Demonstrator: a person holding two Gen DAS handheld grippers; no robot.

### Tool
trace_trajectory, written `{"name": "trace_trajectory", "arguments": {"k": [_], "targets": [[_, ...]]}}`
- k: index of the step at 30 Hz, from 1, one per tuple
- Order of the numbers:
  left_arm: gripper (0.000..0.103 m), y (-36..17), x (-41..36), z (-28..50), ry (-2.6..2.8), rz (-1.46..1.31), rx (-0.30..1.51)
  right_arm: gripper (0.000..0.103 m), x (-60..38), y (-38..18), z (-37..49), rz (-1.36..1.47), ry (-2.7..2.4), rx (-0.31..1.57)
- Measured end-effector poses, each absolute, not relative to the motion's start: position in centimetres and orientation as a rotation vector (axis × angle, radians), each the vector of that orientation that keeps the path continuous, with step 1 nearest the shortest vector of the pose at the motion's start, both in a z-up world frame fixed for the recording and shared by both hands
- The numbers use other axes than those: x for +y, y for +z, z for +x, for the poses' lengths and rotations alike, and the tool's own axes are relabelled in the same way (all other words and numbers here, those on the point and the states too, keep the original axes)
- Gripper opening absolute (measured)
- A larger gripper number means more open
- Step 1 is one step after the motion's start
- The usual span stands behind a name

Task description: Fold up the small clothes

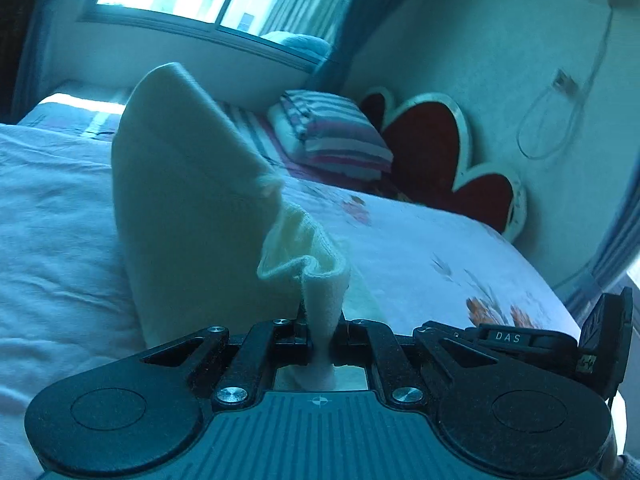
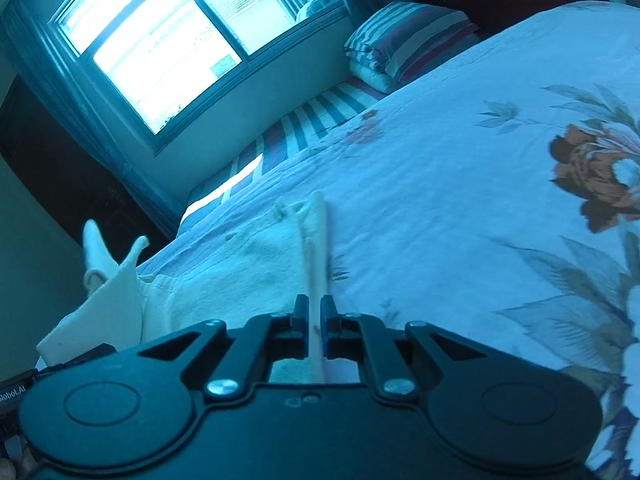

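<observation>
A small cream-coloured garment [image 1: 188,216] is lifted above the bed. My left gripper [image 1: 322,330] is shut on a bunched hem of it, and the cloth rises in a peak to the upper left. My right gripper [image 2: 315,320] is shut on a thin edge of the same garment [image 2: 256,264], whose body lies spread on the floral bedspread [image 2: 460,184] ahead. In the right wrist view another part of the garment [image 2: 112,292] stands up at the left, by the left gripper's body [image 2: 12,392]. In the left wrist view the right gripper's body [image 1: 560,344] shows at the lower right.
A striped folded quilt [image 1: 336,132] lies at the head of the bed beside a red heart-shaped headboard [image 1: 432,148]. A window [image 2: 152,36] with curtains is on the far wall. A pink sheet [image 1: 52,216] covers the bed's left side.
</observation>
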State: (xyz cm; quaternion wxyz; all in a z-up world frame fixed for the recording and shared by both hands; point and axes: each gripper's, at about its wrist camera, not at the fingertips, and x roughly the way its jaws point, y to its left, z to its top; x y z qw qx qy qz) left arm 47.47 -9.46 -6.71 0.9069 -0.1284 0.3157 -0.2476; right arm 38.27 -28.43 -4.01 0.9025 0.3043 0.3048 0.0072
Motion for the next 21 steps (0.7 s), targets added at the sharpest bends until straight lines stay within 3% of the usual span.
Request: {"name": "trace_trajectory", "arguments": {"k": [2, 6, 7, 9, 12, 16, 20, 21], "targets": [[0.006, -7.0, -12.0, 47.5, -0.566, -0.231, 0.691, 0.010, -30.2, -4.5, 36.9, 0.652, -0.021, 0.627], [0.008, -8.6, -17.6, 46.4, -0.698, -0.121, 0.826, 0.022, -32.3, -5.9, 35.1, 0.686, -0.063, 0.647], [0.024, -8.4, -18.3, 45.8, -0.705, -0.086, 0.829, 0.023, -32.7, -6.1, 34.8, 0.697, -0.062, 0.650], [0.041, -7.6, -17.9, 44.4, -0.759, -0.105, 0.819, 0.024, -33.1, -6.4, 34.4, 0.721, -0.048, 0.647], [0.041, -6.2, -13.7, 43.6, -0.748, -0.219, 0.788, 0.027, -32.7, -5.8, 34.3, 0.750, 0.016, 0.631], [0.041, -6.2, -5.9, 45.4, -0.497, -0.297, 0.715, 0.042, -30.3, -5.1, 34.8, 0.732, 0.127, 0.661], [0.041, -8.2, -2.5, 46.7, -0.372, -0.274, 0.778, 0.039, -27.2, -4.9, 34.9, 0.662, 0.169, 0.707], [0.041, -8.7, -2.4, 46.8, -0.371, -0.266, 0.808, 0.033, -26.5, -5.0, 35.2, 0.635, 0.156, 0.733]]}}
